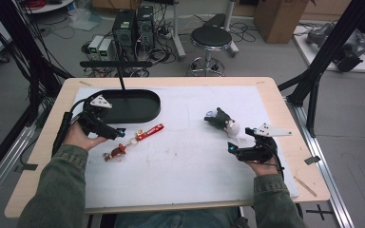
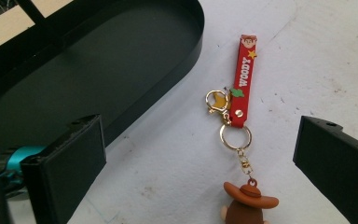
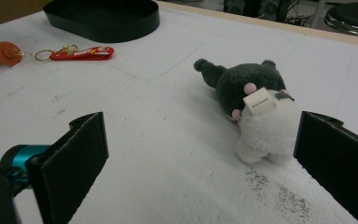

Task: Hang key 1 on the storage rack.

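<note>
A keychain lies on the white mat: a red strap [image 1: 150, 132] [image 2: 242, 79] printed WOODY, gold rings, and a small figure with a brown hat [image 1: 116, 152] [image 2: 249, 200]. My left gripper [image 1: 116, 133] [image 2: 200, 158] hovers open just above it, jaws on either side of the ring and nothing held. A dark grey and white plush toy [image 1: 223, 121] [image 3: 256, 105] lies at the right of the mat. My right gripper [image 1: 232, 148] [image 3: 200, 154] stands open a little short of it, empty.
A black oval tray [image 1: 128, 105] [image 2: 98, 60] [image 3: 105, 16] sits at the mat's back left, with a black stand post [image 1: 120, 76] rising behind it. The white mat [image 1: 185, 156] covers most of the wooden table. A stool and computers stand beyond the far edge.
</note>
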Demonstrator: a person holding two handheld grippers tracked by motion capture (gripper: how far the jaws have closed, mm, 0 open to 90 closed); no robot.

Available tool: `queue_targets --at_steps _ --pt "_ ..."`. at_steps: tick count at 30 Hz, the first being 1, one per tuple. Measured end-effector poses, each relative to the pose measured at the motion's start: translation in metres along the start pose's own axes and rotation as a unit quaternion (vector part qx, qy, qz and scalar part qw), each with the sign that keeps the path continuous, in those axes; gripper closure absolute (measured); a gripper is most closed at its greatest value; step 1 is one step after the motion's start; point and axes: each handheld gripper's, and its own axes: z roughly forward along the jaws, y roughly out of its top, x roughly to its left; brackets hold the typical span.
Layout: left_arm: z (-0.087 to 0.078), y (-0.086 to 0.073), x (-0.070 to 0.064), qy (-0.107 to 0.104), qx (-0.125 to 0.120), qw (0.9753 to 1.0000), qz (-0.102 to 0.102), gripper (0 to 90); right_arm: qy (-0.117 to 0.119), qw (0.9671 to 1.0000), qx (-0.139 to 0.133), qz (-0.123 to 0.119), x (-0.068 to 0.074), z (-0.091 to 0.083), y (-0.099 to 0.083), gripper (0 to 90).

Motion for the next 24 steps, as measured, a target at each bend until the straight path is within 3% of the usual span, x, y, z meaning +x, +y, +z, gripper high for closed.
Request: queue_targets --at_steps 9,24 --pt "0.003 0.016 -0.001 -0.007 0.003 1.0000 0.006 2.7 -0.001 1.0000 -0.002 0.002 0.000 0.000 0.000 2.1" --pt "0.016 0.048 -0.012 -0.019 0.022 0.9988 0.041 2.7 0.000 1.0000 -0.002 0.001 0.000 0.000 0.000 2.1"
